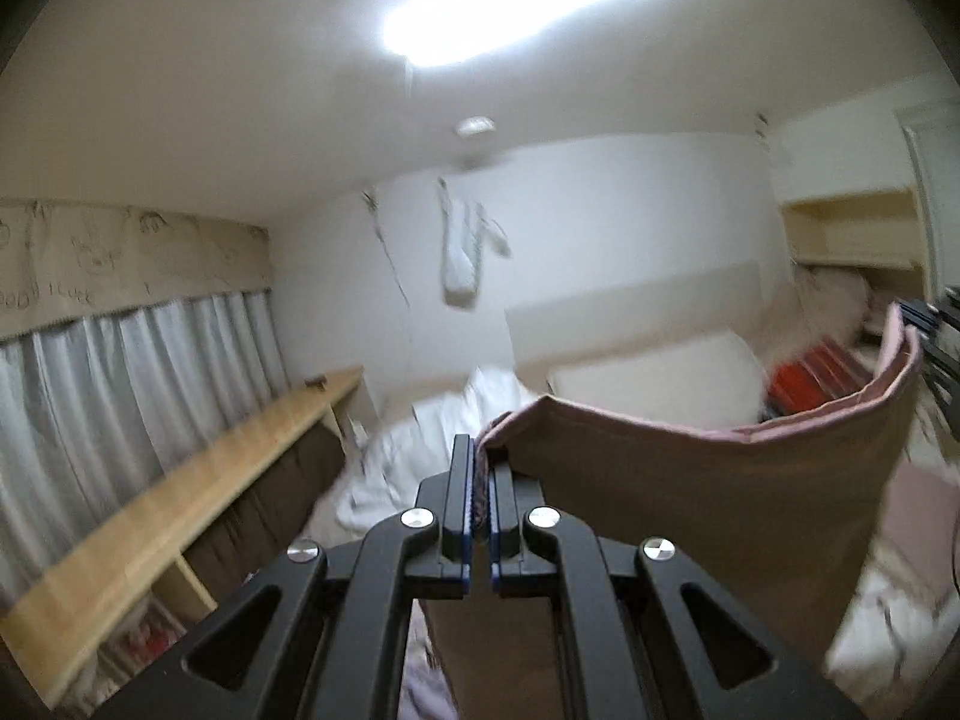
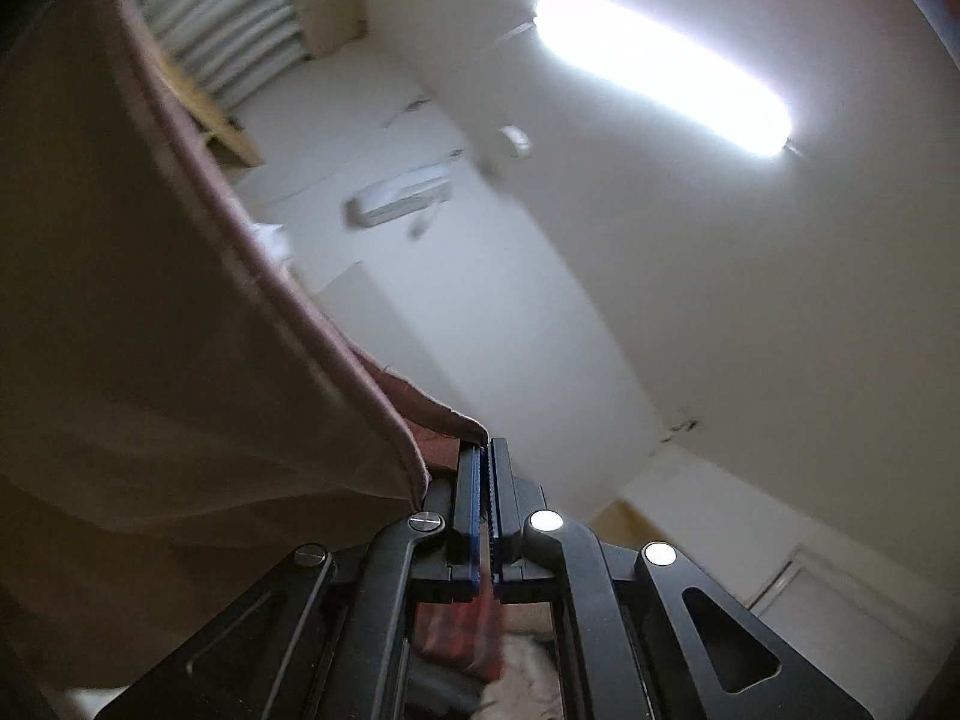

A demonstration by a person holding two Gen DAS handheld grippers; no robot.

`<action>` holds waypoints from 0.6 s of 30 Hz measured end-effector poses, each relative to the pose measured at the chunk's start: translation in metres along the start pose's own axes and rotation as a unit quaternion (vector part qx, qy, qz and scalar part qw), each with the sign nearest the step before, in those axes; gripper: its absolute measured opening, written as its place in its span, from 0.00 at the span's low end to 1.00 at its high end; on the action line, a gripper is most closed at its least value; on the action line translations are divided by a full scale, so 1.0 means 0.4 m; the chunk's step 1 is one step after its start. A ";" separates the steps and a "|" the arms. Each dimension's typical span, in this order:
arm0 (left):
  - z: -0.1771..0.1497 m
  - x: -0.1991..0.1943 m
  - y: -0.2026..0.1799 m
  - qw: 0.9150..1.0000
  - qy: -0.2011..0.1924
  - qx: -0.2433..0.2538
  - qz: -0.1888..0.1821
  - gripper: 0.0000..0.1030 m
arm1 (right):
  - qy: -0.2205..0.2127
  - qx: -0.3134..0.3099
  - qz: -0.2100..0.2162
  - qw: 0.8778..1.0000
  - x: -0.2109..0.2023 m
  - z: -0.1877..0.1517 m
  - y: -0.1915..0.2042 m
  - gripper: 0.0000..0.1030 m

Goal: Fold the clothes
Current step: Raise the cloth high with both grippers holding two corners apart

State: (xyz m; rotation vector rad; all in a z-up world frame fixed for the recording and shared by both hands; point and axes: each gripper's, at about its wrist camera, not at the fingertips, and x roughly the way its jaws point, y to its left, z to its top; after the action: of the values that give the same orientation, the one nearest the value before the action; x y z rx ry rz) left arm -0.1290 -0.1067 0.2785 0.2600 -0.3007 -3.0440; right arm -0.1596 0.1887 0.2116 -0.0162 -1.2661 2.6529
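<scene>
Left gripper [image 1: 482,468]: jaws closed on a corner of the cloth [image 1: 690,498], fabric pinched between the blue pads.
Right gripper [image 2: 485,474]: jaws nearly together, a corner of the same cloth [image 2: 150,312] caught at the tips; grip looks shallow, right at the hem.
Cloth position: brownish-pink, held up in the air between both grippers, hanging below its top edge.
Key relation: from the left gripper the cloth runs off to the right; from the right gripper it runs off to the left. Long axis is the hemmed top edge [image 1: 780,429], spanning gripper to gripper with some sag.
Nearer arm: neither; each holds its own corner.
Judgement: next move likely depends on keeping that edge level while lowering or bringing the corners together.
Left view only: bed [image 1: 648,372] beyond, red item [image 1: 804,381], wooden shelf [image 1: 180,516], curtain [image 1: 120,372].
Right view only: mostly ceiling and light [image 2: 660,72]; lower hem not visible in either.
</scene>
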 end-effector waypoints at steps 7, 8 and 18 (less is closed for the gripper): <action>0.272 0.180 0.034 0.996 -0.031 -0.077 0.037 0.04 | 0.018 0.035 -0.046 0.998 0.212 0.193 -0.204 0.02; 0.311 0.199 0.039 0.995 -0.037 -0.088 0.037 0.04 | 0.022 0.044 -0.051 0.998 0.237 0.215 -0.235 0.01; 0.657 0.231 0.029 0.982 -0.155 -0.097 0.055 0.04 | 0.004 0.123 -0.149 0.981 0.424 0.470 -0.556 0.01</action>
State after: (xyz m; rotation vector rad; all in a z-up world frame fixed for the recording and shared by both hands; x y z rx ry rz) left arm -0.2650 -0.0768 0.5198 -0.2374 -0.0307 -2.9664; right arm -0.3046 0.2122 0.5150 0.1841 -0.8508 2.5209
